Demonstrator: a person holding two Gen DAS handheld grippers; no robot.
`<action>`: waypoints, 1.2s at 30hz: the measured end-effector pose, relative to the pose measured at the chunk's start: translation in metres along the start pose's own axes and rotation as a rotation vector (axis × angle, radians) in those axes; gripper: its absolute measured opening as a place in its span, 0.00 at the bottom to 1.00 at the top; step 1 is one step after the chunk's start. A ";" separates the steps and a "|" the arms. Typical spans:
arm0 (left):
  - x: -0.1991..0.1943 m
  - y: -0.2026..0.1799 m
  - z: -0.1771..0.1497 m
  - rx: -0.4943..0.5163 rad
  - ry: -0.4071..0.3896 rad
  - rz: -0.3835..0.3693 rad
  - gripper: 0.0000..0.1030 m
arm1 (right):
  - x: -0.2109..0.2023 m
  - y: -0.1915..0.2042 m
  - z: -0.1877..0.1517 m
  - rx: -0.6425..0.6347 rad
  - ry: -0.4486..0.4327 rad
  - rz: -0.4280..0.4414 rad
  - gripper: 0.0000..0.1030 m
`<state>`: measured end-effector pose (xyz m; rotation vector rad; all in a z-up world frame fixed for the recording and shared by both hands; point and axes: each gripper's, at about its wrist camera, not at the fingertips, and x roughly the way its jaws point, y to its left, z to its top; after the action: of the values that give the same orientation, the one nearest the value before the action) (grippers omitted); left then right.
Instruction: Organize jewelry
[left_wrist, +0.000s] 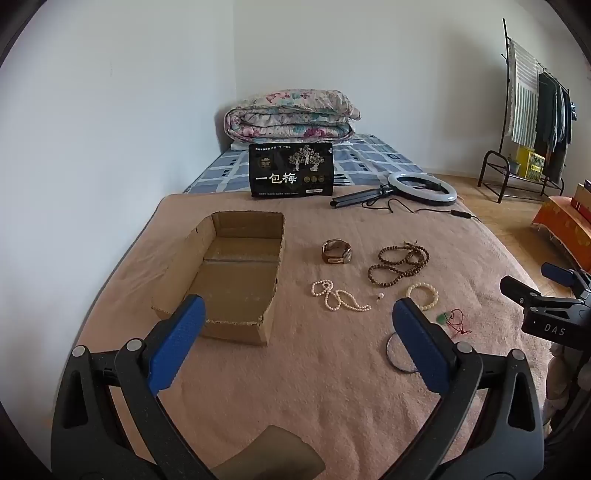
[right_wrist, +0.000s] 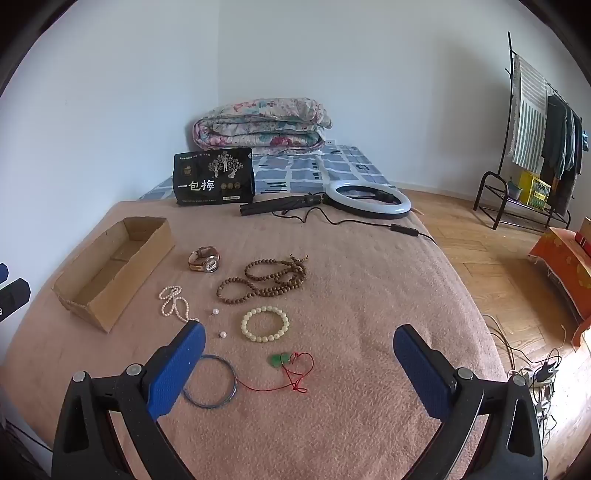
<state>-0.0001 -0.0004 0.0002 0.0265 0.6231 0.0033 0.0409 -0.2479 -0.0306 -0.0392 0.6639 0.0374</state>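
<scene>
Only right view shows loose pearls (right_wrist: 218, 323); left hides blue bangle (right_wrist: 210, 382).

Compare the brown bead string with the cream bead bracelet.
The brown bead string is long, dark and small-beaded, lying in several tangled loops; the cream bracelet is pale, with bigger beads, and forms one neat round ring. The string lies farther from the grippers, the bracelet nearer. Both rest loose on the pink blanket, outside the cardboard box.
</scene>
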 end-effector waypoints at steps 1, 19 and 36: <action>0.000 0.000 0.000 -0.002 0.000 0.000 1.00 | 0.000 0.000 0.000 0.000 -0.003 -0.001 1.00; 0.005 0.008 0.005 -0.011 -0.013 0.002 1.00 | 0.001 0.001 0.000 -0.001 0.003 0.000 1.00; 0.004 0.013 0.011 -0.012 -0.018 0.003 1.00 | 0.001 0.002 0.000 -0.007 0.006 -0.004 1.00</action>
<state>0.0097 0.0127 0.0075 0.0160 0.6053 0.0101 0.0419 -0.2462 -0.0309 -0.0475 0.6694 0.0362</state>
